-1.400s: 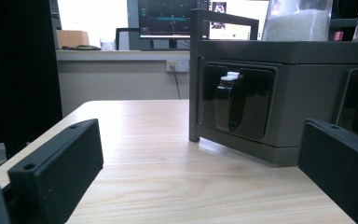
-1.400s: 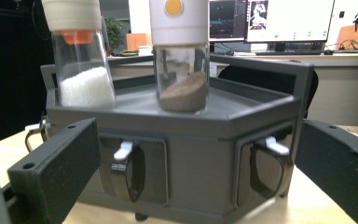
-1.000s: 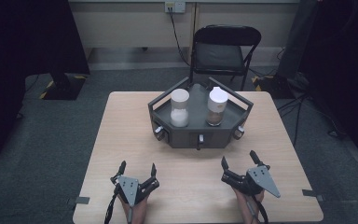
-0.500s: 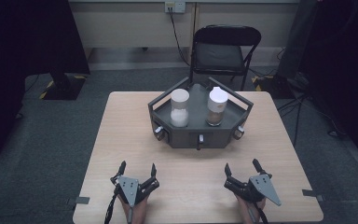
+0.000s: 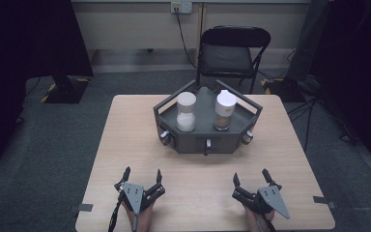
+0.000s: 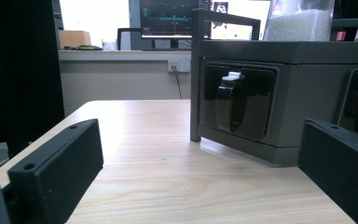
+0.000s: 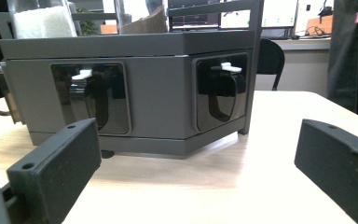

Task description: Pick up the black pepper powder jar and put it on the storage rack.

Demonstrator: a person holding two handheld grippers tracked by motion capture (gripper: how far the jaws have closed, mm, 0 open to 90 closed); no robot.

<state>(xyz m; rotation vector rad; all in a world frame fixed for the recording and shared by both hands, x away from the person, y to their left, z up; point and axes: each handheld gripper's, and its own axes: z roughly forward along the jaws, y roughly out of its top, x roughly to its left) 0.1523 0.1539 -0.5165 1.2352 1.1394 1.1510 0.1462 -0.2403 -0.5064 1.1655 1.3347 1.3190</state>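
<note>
Table (image 5: 125,145): pale wood, bare at the near edge where both hands rest.

Stand (image 5: 205,130): dark grey, 6-sided, set mid-table toward the far side, with a low rail round its top. Recessed dispenser taps in its near faces: 1 shows in the left gripper view (image 6: 230,100), 2 in the right gripper view, the nearer at (image 7: 221,91).

2 jars upright on the stand: white-filled jar (image 5: 186,112) on the left, brown-filled jar (image 5: 224,110) on the right, near each other but apart, both lidded.

Left gripper (image 5: 142,175): jaws spread wide, nothing between them, low over the table and well short of the stand. Right gripper (image 5: 251,176): likewise released and empty, near the table's front edge.

Judgement: work not yet begun; the stand and jars are untouched.

Risks:
- Reaching over the rail could clip it and shift the stand.
- Jars are tall and narrow; a high or off-centre pinch could tip one against the other.
- Smooth walls may slip in flat jaws.
- Nudging a tap could release contents.
</note>
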